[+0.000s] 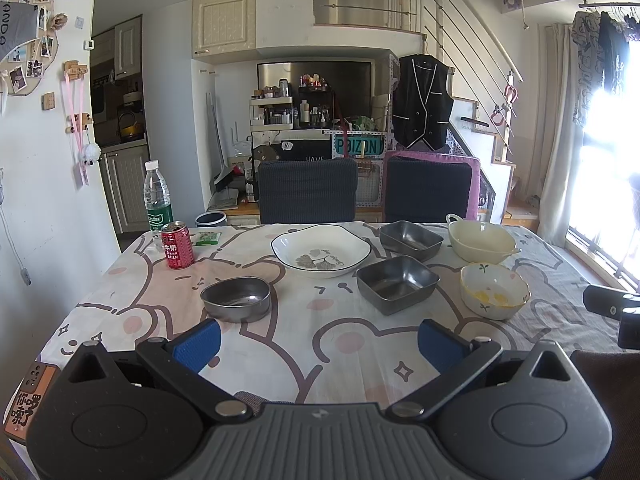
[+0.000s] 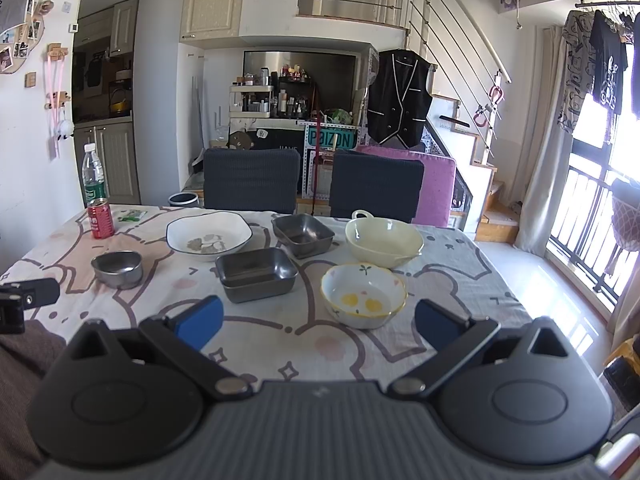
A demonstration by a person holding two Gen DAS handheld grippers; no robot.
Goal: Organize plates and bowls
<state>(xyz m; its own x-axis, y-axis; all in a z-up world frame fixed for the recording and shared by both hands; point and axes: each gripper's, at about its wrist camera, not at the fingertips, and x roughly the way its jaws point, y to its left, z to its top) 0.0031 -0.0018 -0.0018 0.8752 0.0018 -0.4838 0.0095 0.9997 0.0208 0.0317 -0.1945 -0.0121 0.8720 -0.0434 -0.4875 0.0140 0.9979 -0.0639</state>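
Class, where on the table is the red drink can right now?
The red drink can stands at the table's far left corner in both views, just in front of the water bottle and beside a green packet.

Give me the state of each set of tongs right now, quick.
Left tongs: open, holding nothing, above the tablecloth.
Right tongs: open, holding nothing, just short of the flowered bowl.

I'm in a lived-in loft flat: a dining table (image 1: 320,344) under a cartoon-bear cloth, two chairs (image 1: 307,190), a kitchen nook (image 1: 120,92) at left, a staircase (image 1: 480,92) to a mezzanine, laundry (image 2: 608,64) drying by the window (very much someone's home).
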